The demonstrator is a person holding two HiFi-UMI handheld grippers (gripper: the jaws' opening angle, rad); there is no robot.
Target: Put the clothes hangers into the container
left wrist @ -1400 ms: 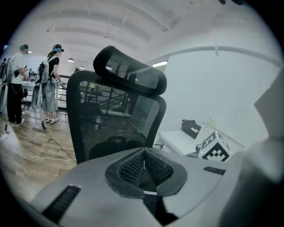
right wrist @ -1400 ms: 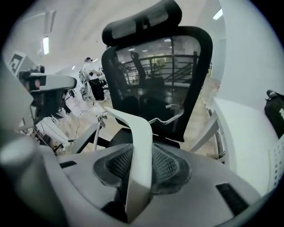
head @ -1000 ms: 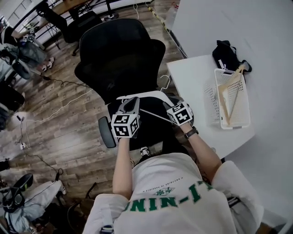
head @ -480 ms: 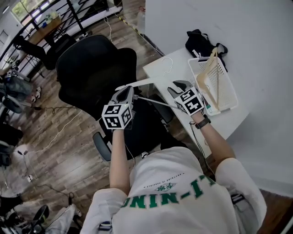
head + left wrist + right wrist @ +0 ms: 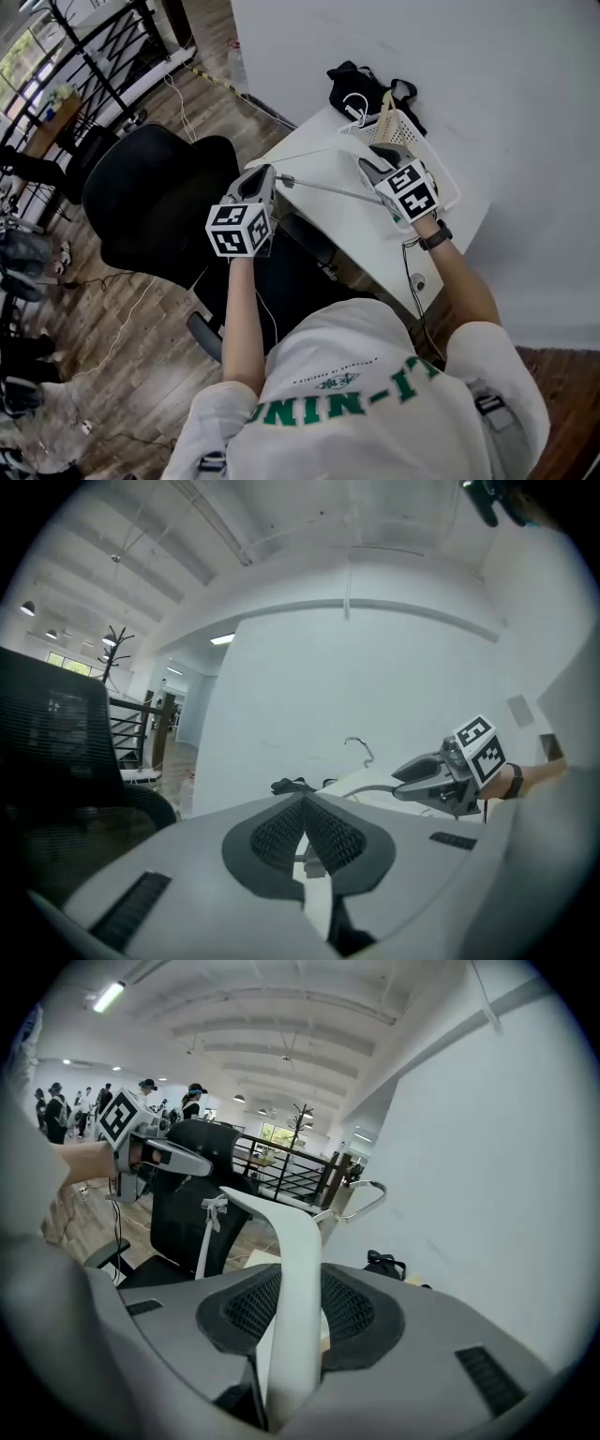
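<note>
A white plastic hanger [image 5: 289, 1279] with a metal hook [image 5: 354, 101] and a thin lower rod [image 5: 323, 189] hangs in the air over the white table [image 5: 366, 239]. My right gripper [image 5: 373, 161] is shut on one arm of it, right beside the white basket [image 5: 435, 167]. My left gripper [image 5: 265, 176] is at the hanger's other end, over the table's near corner, and its jaws look shut on that end. The basket holds wooden hangers [image 5: 384, 118]. In the left gripper view the hook [image 5: 359, 750] rises beside the right gripper [image 5: 412, 778].
A black bag [image 5: 349, 84] lies on the table behind the basket, against the white wall. A black office chair [image 5: 150, 206] stands to the left on the wooden floor. Railings and other chairs are further left. People stand far off in the right gripper view.
Both grippers carried the hanger from above the chair to above the table, up to the basket. The head view swung with them.
</note>
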